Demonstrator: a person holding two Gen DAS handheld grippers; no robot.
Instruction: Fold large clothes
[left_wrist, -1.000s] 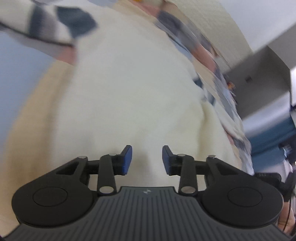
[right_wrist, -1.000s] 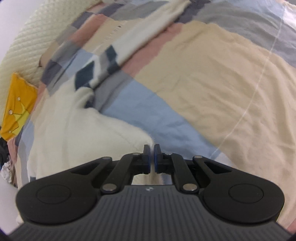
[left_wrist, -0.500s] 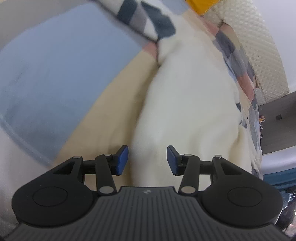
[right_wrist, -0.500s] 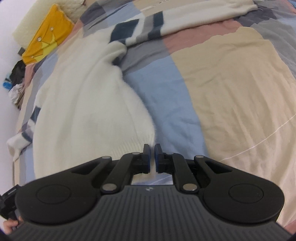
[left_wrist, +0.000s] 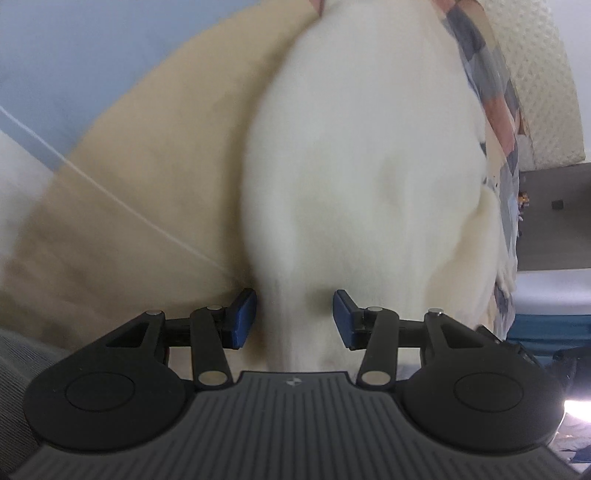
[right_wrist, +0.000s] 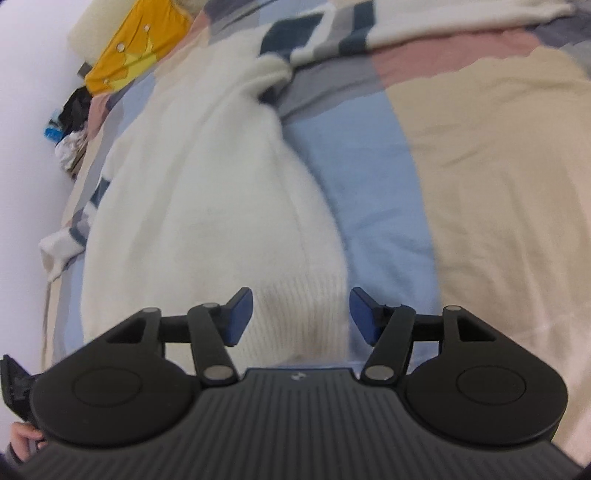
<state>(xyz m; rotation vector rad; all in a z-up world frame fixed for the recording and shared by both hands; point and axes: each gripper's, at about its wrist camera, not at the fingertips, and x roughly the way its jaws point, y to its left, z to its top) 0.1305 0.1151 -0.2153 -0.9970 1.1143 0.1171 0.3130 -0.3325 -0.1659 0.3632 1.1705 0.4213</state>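
The cream sweater (right_wrist: 207, 206) lies spread flat on the patchwork bedspread (right_wrist: 480, 166). Over its ribbed hem, the right gripper (right_wrist: 301, 317) has just sprung its jaws apart, gripping nothing. The left gripper (left_wrist: 293, 319) hovers half-spread over the knit, pads clear.

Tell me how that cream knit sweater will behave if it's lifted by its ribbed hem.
The sweater will probably sag and drape: it lies limp and rumpled on the patchwork bedspread. Its fuzzy knit likely resists slipping. The striped sleeve, sprawled away from the body, would likely trail behind.
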